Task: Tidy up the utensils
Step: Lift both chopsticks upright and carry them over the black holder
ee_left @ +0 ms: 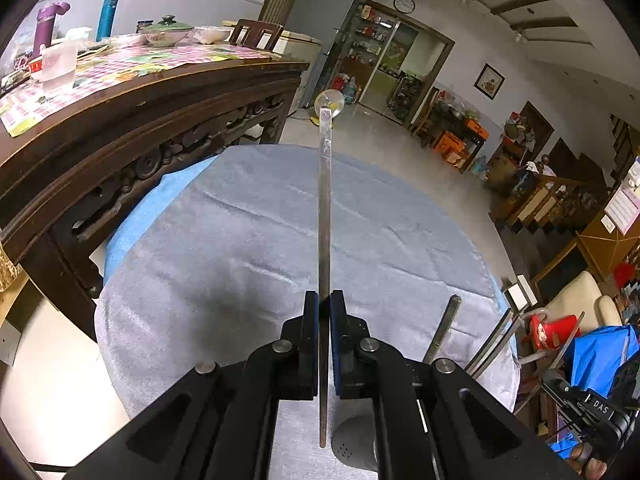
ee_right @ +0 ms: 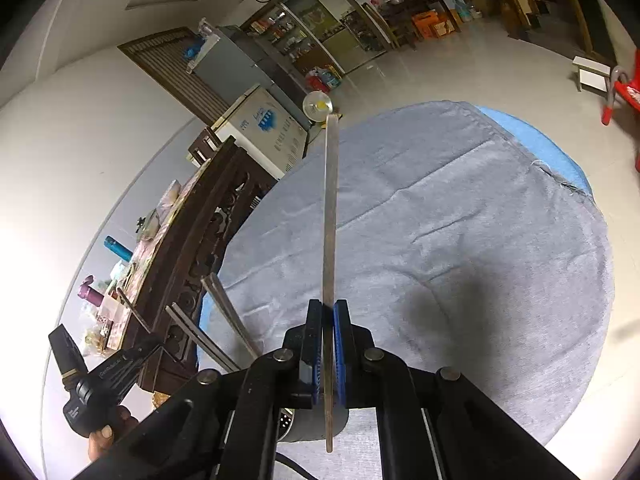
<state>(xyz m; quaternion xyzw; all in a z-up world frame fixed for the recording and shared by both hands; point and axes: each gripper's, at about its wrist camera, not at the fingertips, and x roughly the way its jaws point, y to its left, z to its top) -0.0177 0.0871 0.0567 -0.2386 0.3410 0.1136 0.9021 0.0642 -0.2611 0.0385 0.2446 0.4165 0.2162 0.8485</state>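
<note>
My left gripper [ee_left: 324, 300] is shut on a long flat metal utensil [ee_left: 325, 220] that points forward and up over the grey cloth [ee_left: 224, 248]. My right gripper [ee_right: 329, 308] is shut on a like metal utensil [ee_right: 331, 208], held above the same cloth [ee_right: 460, 240]. A grey utensil holder [ee_left: 354, 444] stands just below the left gripper and shows under the right gripper [ee_right: 312, 424] too. Several more metal utensils [ee_left: 442, 330] stick out of it; they also show in the right wrist view [ee_right: 228, 312]. The other hand-held gripper [ee_right: 100, 384] shows at lower left.
A carved dark wooden table [ee_left: 132, 128] with a checked cloth, bottles and bowls stands left of the round cloth-covered table. A blue cover edge [ee_right: 536, 140] peeks out under the grey cloth. Red chair [ee_right: 624, 92] and white stool [ee_right: 592, 72] stand on the tiled floor.
</note>
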